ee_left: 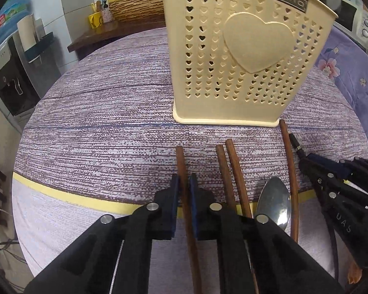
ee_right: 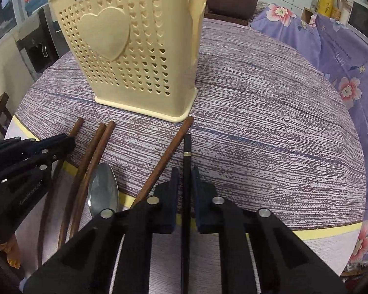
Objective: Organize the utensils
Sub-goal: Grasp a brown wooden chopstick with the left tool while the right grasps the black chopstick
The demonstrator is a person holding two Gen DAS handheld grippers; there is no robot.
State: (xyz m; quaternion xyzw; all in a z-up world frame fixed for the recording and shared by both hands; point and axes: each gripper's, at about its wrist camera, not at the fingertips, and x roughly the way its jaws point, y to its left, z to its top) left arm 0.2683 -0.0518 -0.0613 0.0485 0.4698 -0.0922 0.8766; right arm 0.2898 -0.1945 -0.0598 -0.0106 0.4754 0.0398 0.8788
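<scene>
Both claws angled down: L claw [ee_left: 184,183] on brown chopstick [ee_left: 180,161], R claw [ee_right: 186,178] on black chopstick [ee_right: 187,147].

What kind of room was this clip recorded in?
Most likely a home dining or kitchen area: a round table under a purple tablecloth, a cream utensil holder with wooden chopsticks and a spoon laid before it, and what looks like a water dispenser beside it.

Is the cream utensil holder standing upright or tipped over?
Upright: the utensil holder rests flat on its base on the tablecloth, open top upward.
</scene>
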